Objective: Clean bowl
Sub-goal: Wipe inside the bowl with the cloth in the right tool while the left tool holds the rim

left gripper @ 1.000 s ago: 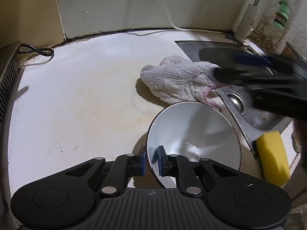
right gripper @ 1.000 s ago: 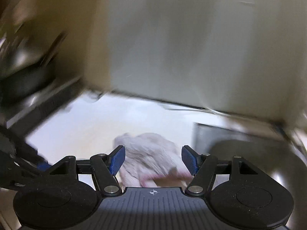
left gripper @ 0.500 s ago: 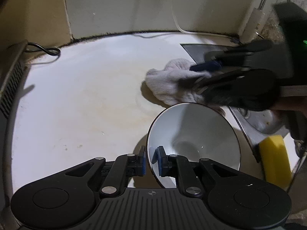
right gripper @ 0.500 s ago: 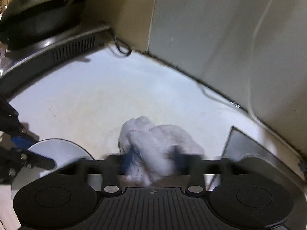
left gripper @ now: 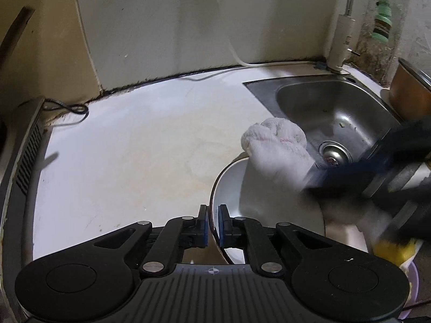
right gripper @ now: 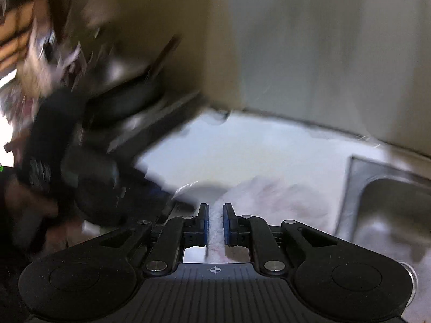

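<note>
Bowl (left gripper: 266,202) rim pinched by left gripper (left gripper: 212,226) at 6 o'clock: judged rigid, slippery, breakable. Soft cloth (left gripper: 274,148) clamped in right gripper (right gripper: 215,223).

A blurred view along the right gripper (right gripper: 215,223), its 2 blue-padded jaws pinching a white cloth (right gripper: 269,199). A steel sink (right gripper: 390,204) lies at right, the white counter (right gripper: 242,148) beyond, the left gripper (right gripper: 102,188) smeared at left.
</note>
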Motion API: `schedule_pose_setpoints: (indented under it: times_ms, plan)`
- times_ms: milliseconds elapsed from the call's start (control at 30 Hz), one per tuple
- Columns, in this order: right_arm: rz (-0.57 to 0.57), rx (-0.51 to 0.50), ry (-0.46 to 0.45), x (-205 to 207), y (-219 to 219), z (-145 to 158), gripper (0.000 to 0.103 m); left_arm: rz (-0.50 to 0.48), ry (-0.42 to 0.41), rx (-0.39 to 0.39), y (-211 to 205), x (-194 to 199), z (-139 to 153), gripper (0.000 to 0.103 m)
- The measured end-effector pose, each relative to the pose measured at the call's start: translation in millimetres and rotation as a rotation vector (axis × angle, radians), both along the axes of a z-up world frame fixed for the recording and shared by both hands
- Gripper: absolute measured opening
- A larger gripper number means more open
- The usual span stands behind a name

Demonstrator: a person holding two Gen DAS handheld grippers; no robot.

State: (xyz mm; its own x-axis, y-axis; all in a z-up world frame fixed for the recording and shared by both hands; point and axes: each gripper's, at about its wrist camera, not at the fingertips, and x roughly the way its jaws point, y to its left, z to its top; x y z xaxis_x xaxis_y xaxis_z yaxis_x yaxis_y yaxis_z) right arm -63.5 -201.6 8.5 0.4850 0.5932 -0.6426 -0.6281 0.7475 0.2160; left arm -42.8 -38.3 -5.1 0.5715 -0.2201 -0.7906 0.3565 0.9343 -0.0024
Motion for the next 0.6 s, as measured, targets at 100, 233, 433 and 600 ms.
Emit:
schedule_pose_setpoints:
  times_ms: [100,233,433,600]
  plan:
    - [-0.011,-0.07,0.015,6.9,18.2,-21.4,0.011,-0.014,-0.011,0.005,-3.8,-1.2,1.2,0.01]
    - [-0.059,-0.13,0.017,14.3,26.0,-40.8,0.011,-0.021,-0.017,0.006,-5.0,-1.1,1.0,0.011]
    - [0.01,-0.138,0.038,16.8,21.8,-49.4,0.033,-0.036,-0.018,-0.001,-7.7,-0.3,3.2,0.012]
    - [0.077,-0.141,0.036,19.4,18.0,-46.8,0.033,-0.02,0.008,0.011,-6.4,4.3,1.0,0.009]
